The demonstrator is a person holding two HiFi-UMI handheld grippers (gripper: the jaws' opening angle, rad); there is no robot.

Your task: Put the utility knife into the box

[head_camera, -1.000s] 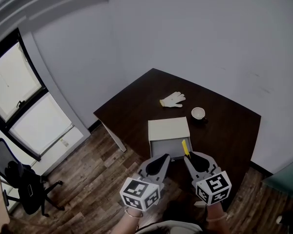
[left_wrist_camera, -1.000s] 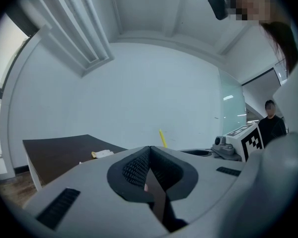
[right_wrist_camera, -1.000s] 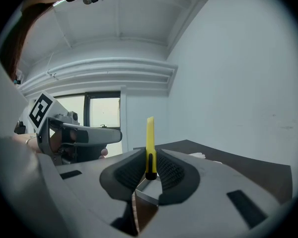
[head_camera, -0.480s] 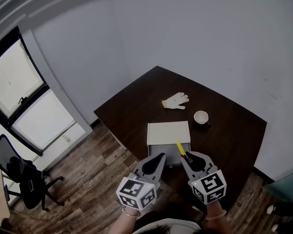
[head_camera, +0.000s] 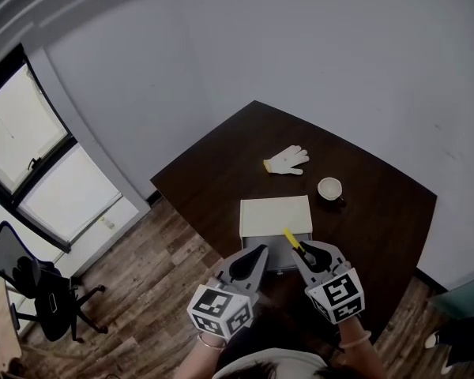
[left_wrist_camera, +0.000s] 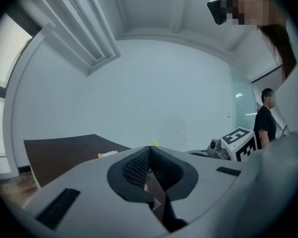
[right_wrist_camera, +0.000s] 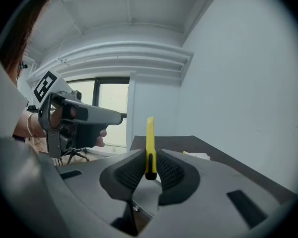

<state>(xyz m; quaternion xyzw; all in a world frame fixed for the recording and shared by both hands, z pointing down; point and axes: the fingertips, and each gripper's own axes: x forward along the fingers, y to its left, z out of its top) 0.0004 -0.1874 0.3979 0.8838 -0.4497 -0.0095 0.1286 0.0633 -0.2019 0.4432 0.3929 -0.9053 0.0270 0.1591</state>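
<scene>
A yellow utility knife point(head_camera: 294, 242) point(right_wrist_camera: 150, 143) stands upright between the jaws of my right gripper point(head_camera: 305, 251) point(right_wrist_camera: 150, 168), which is shut on it. It is held near the front right corner of the white box point(head_camera: 275, 214), whose drawer point(head_camera: 276, 249) is pulled out toward me. Level with it on the left, by the drawer's front left corner, my left gripper point(head_camera: 255, 255) point(left_wrist_camera: 148, 170) is shut with nothing between its jaws.
The box stands near the front edge of a dark wooden table point(head_camera: 363, 204). A white work glove point(head_camera: 286, 159) and a small white cup point(head_camera: 329, 188) lie farther back. A black office chair point(head_camera: 31, 287) stands on the wood floor at left. A person point(left_wrist_camera: 266, 115) stands at the far right.
The view shifted slightly. My right gripper and the knife edged a little left, closer to the drawer's front corner. The left gripper barely moved.
</scene>
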